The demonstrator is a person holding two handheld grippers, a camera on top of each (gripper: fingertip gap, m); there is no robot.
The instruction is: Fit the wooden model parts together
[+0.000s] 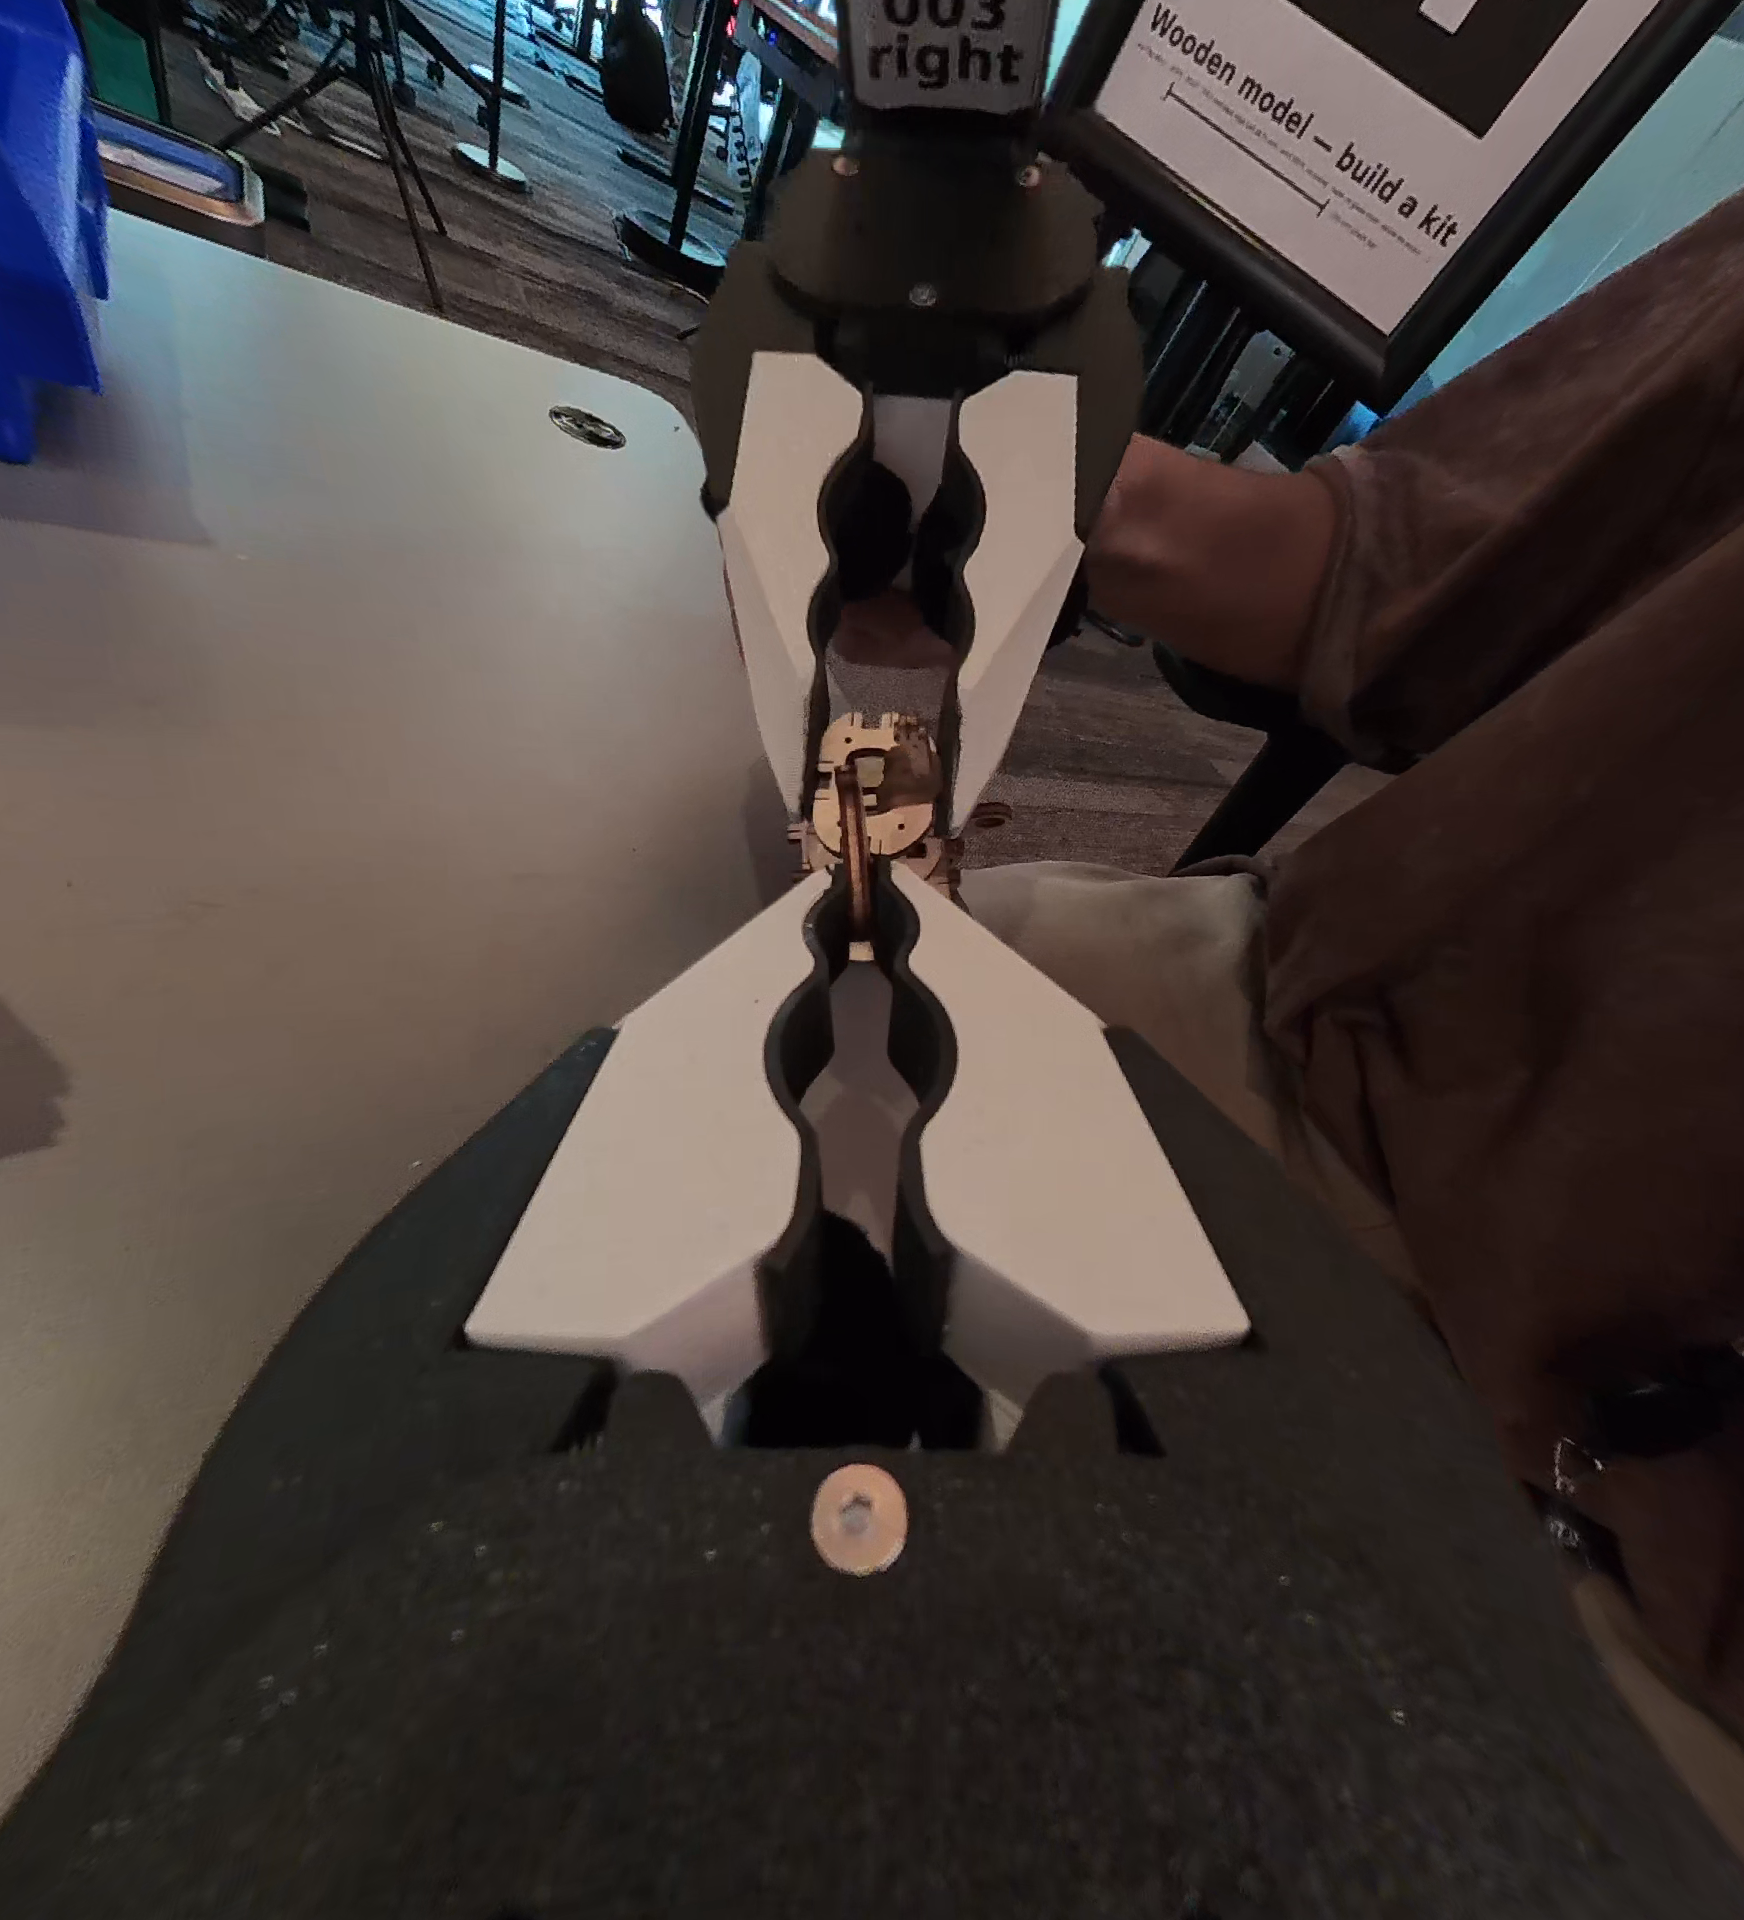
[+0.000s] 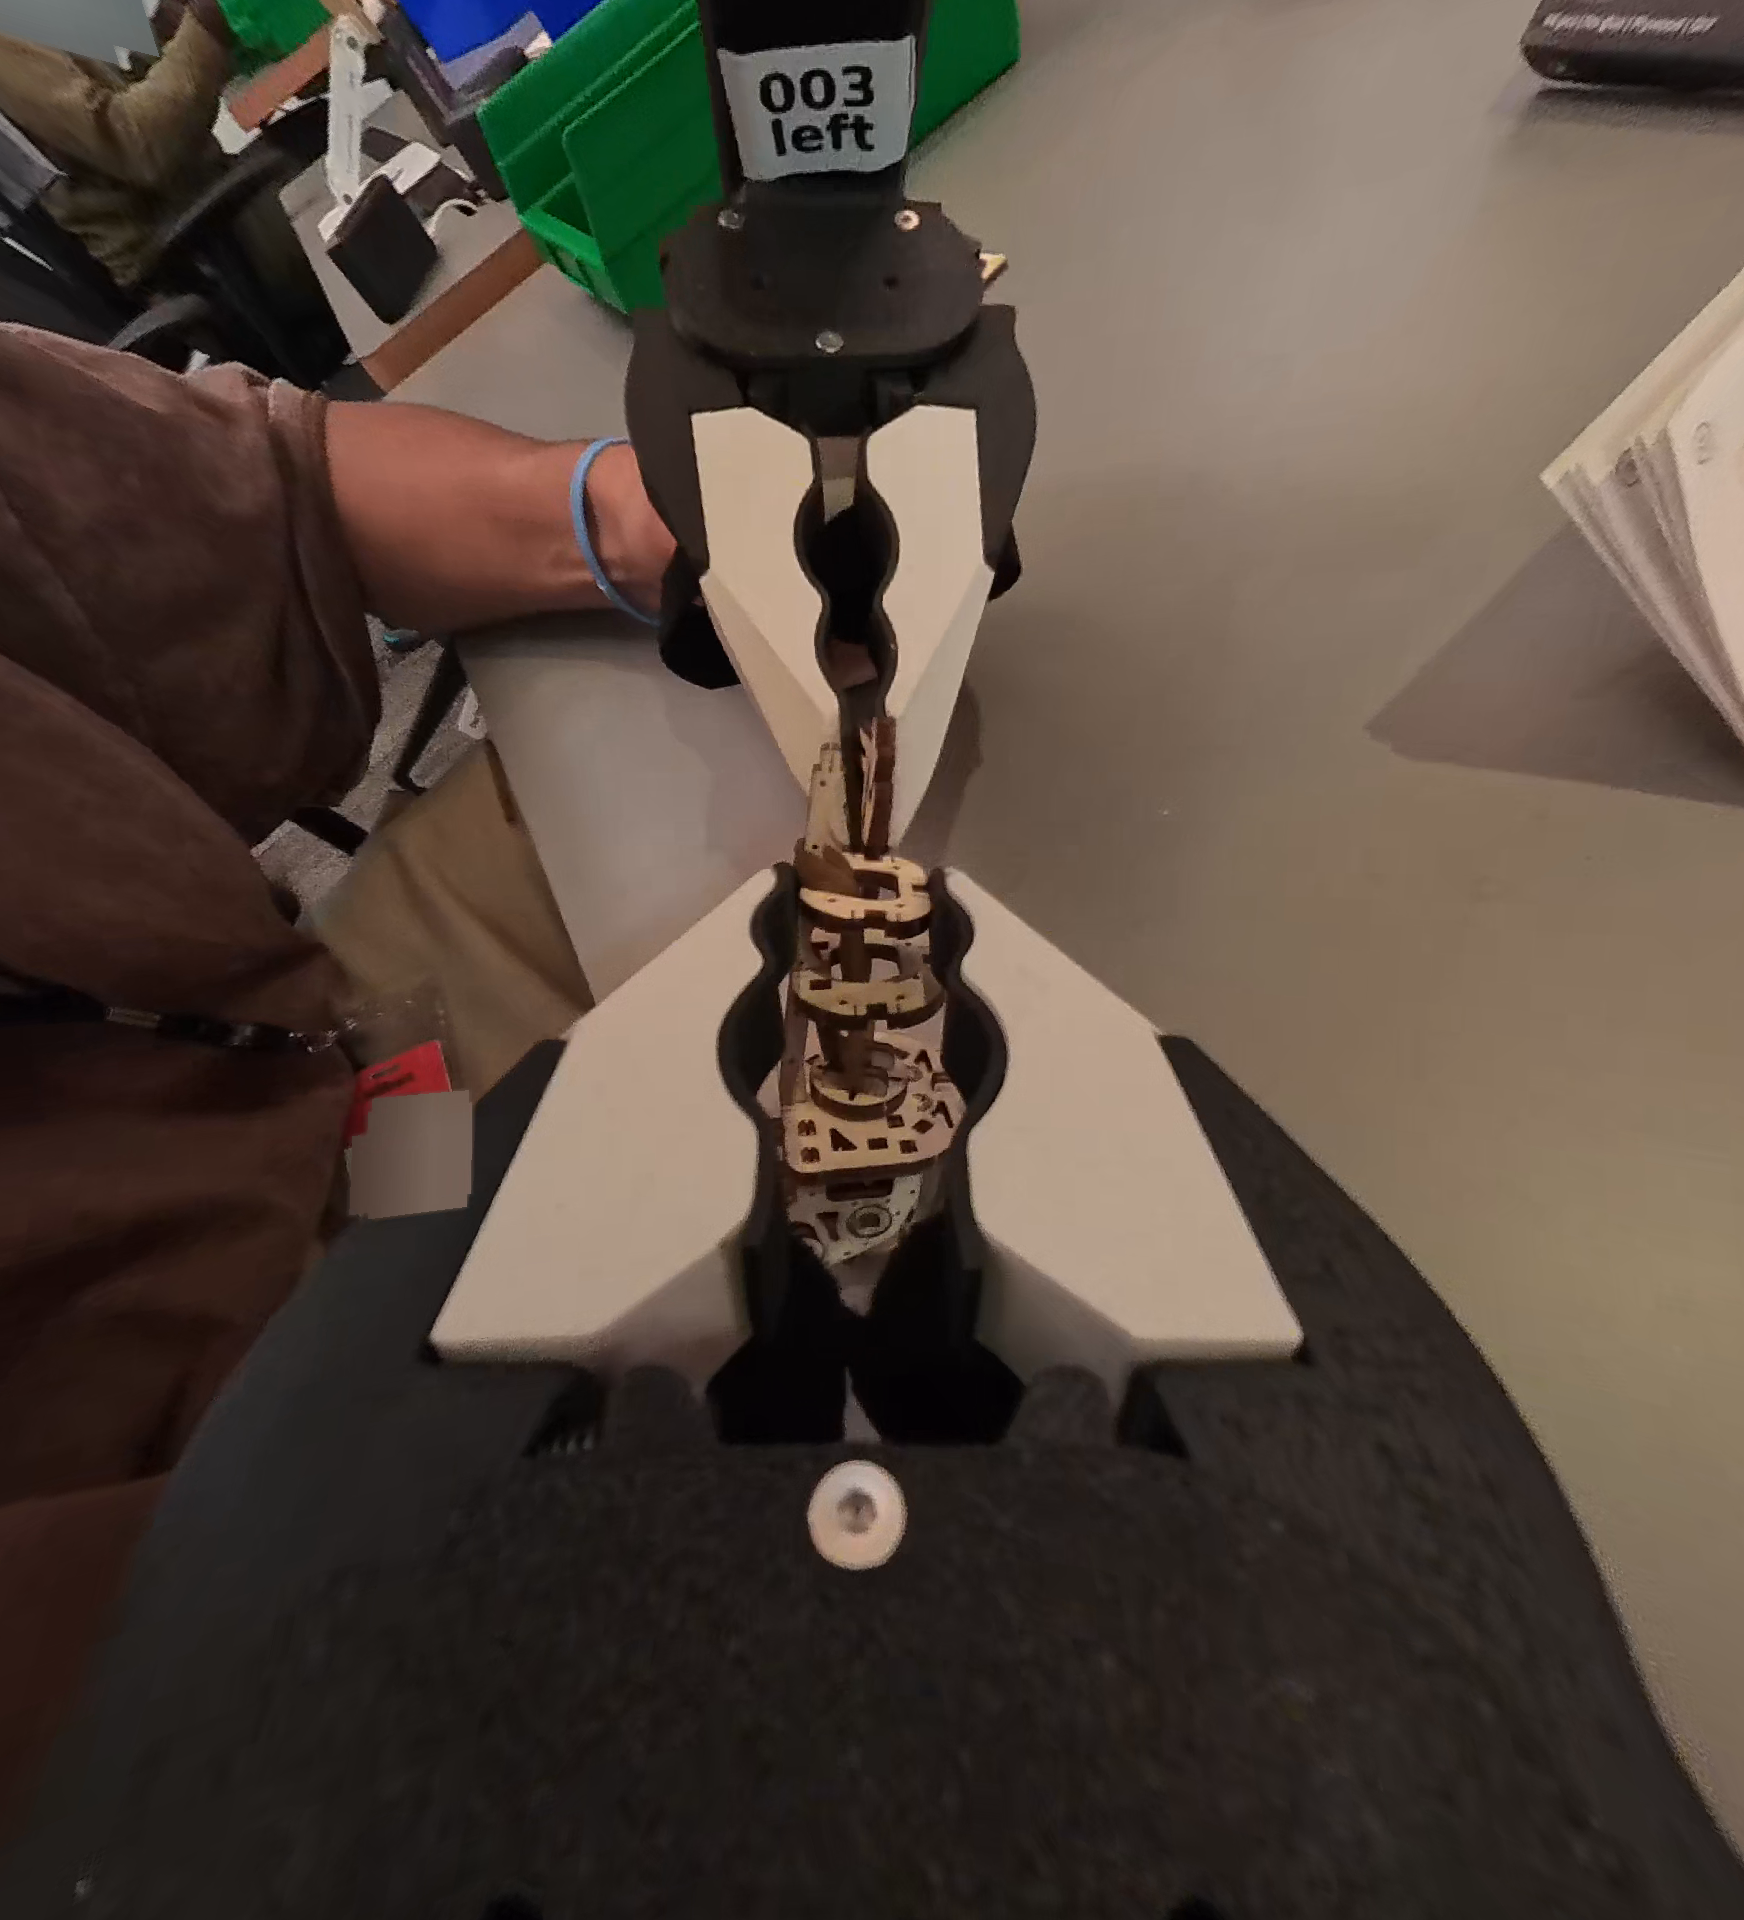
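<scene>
Right gripper point(image 2: 863, 883) clamps the pale laser-cut wooden model assembly point(image 2: 863, 1049) above the grey table point(image 2: 1263, 520). Left gripper point(image 1: 857, 883) pinches a thin brown wooden strip point(image 1: 855, 831), tip at the assembly. Skewed entry risks snapping the strip.

White labels point(image 2: 814, 112) on both tongs' bodies; framed sign point(image 1: 1367, 135); wording withheld.

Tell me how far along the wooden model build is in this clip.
Done: several wooden layers already stand stacked as a partial model, gripped in the right claw. In hand: the left claw pinches a thin wooden piece edge-on and meets the model's front end, both held above the table. Left: seating that piece; whether it is fully in, or more parts remain, can't be seen.
</scene>
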